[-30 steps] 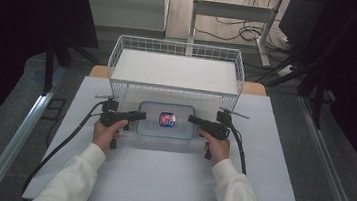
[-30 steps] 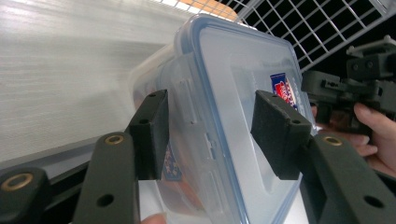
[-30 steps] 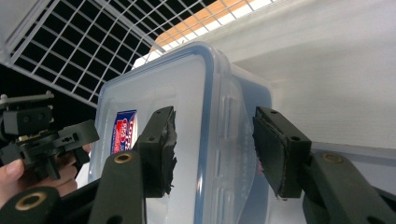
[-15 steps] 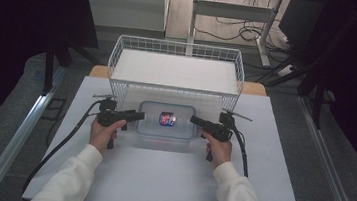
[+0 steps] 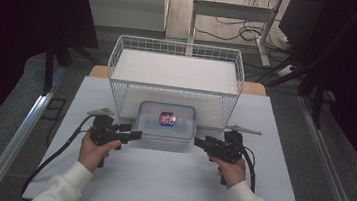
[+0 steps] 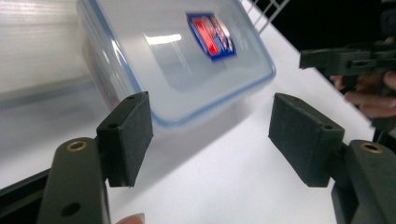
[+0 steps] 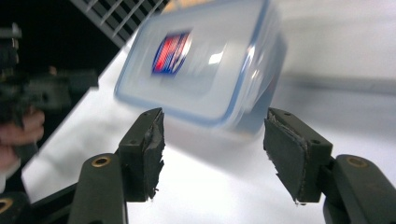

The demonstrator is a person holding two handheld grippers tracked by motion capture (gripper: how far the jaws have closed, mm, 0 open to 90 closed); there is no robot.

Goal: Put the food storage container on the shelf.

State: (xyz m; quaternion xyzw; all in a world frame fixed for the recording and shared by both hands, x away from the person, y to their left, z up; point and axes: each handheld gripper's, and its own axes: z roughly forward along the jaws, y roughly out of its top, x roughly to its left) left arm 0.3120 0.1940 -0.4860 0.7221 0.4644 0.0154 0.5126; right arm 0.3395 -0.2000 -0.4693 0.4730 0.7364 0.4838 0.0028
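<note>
Desk (image 5: 157,184): pale grey-white top; wooden edge showing at the back corners; white wire basket (image 5: 177,65) sits at the far middle; clear plastic box (image 5: 166,125) with blue-rimmed lid and red-blue label sits just in front of it, touching or nearly so; near half bare.

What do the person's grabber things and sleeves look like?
Both tongs, left and right, are black, with two flat square pads, brass-coloured rivets, a grey three-cornered plate on top and a black cable trailing back. The sleeves are white.
</note>
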